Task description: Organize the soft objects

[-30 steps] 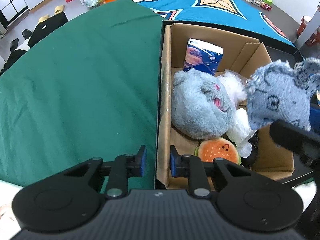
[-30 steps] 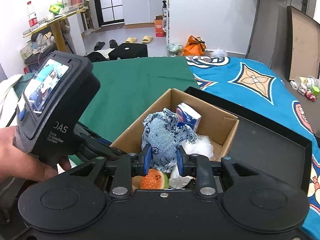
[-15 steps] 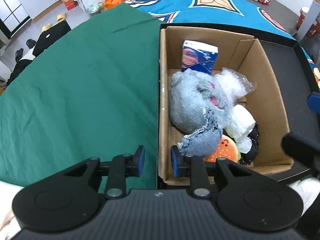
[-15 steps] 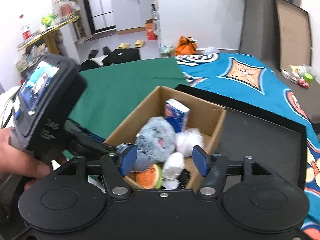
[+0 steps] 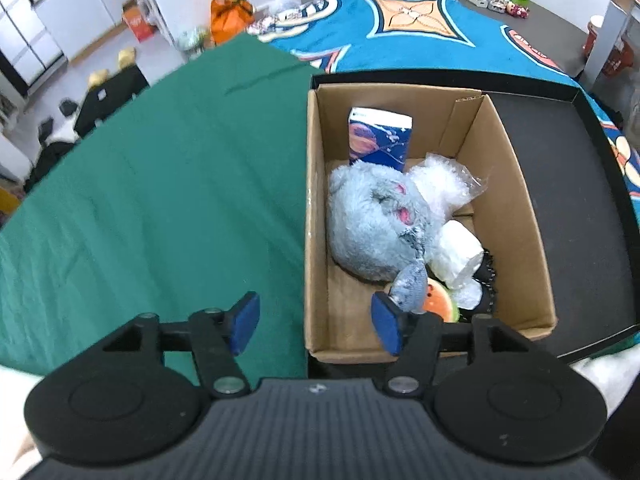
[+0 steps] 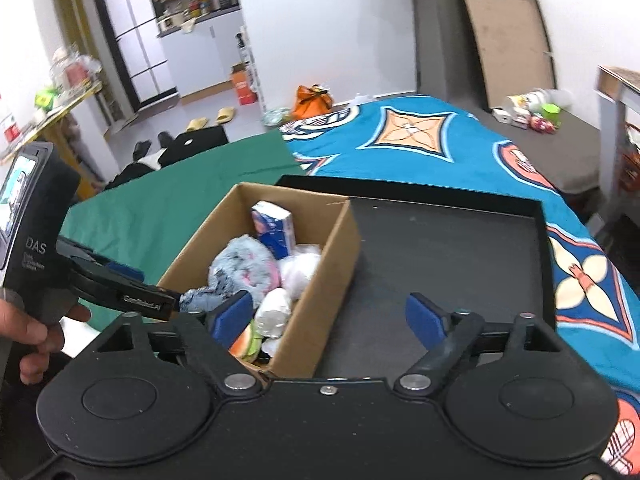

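Note:
An open cardboard box (image 5: 516,208) (image 6: 320,300) holds a grey plush (image 5: 372,224) (image 6: 240,260), a blue tissue pack (image 5: 380,140), a white roll (image 5: 458,250) and a watermelon toy (image 5: 440,302). The denim toy (image 5: 410,284) (image 6: 200,300) lies inside, at the box's near end against the plush. My left gripper (image 5: 316,324) is opening; it straddles the box's near left wall without pressing on it. My right gripper (image 6: 328,316) is opening wide above the box's near right corner and holds nothing.
The box stands in the left end of a black tray (image 5: 568,184) (image 6: 440,248) on a bed with a green sheet (image 5: 160,200) and a blue patterned blanket (image 6: 420,140). A crumpled plastic bag (image 5: 440,184) lies in the box. A hand (image 6: 28,332) holds the left gripper.
The right gripper let go of the denim toy, which dropped into the box, then swung right and opened wide. The left gripper's jaws spread apart around the box wall.

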Demonstrator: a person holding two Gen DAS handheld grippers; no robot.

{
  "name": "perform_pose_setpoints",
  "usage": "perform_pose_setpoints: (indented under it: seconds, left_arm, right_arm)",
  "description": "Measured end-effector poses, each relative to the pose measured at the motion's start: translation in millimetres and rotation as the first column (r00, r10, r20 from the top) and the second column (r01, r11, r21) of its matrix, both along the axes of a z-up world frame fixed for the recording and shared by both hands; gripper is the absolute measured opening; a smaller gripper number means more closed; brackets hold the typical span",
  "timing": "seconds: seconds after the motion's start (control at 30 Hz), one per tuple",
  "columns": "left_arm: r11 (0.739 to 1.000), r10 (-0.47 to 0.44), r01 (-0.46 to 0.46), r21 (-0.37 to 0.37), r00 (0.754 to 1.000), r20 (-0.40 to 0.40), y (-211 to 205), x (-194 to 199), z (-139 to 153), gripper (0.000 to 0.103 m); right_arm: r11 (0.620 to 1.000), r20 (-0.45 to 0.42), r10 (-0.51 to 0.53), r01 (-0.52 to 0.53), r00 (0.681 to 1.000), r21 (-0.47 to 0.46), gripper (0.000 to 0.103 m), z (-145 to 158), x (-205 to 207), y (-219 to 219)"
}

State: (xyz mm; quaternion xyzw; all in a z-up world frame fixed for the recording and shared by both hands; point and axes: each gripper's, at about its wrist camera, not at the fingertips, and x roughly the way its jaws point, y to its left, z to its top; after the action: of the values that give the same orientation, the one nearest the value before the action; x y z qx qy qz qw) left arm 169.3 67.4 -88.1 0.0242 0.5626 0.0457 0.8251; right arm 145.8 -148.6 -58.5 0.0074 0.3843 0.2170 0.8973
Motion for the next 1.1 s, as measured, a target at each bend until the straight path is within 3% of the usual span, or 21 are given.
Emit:
perform_pose_setpoints:
  seconds: [0.17, 0.27, 0.4, 0.77, 1.1]
  left_arm:
    - [0.998, 0.044, -0.042, -0.051, 0.999, 0.027, 2, -6, 15, 0.062]
    - [0.997, 0.062, -0.06, -0.045, 0.997, 0.05, -3, -12, 26, 0.064]
    - [0.997, 0.056, -0.051, -0.05, 0.993, 0.101, -16, -22, 43, 0.073]
    - [0.988, 0.06, -0.025, -0.15, 0.971, 0.233, -41, -43, 82, 0.103]
    - [0.988, 0.043, 0.004, -0.151, 0.95, 0.31, -52, -75, 97, 0.103]
  right_arm:
    - [0.999, -0.002, -0.038, 0.038, 0.999, 0.025, 0.101, 3, -2, -18]
    - [0.997, -0.009, -0.065, 0.065, 0.998, 0.044, 0.103, 4, -2, -29]
    - [0.992, -0.028, -0.107, 0.109, 0.994, 0.063, 0.103, 5, -3, -43]
    - [0.97, -0.046, -0.225, 0.228, 0.973, 0.081, 0.103, 13, -17, -77]
    - [0.949, -0.035, -0.284, 0.286, 0.958, 0.134, 0.103, 27, -37, -100]
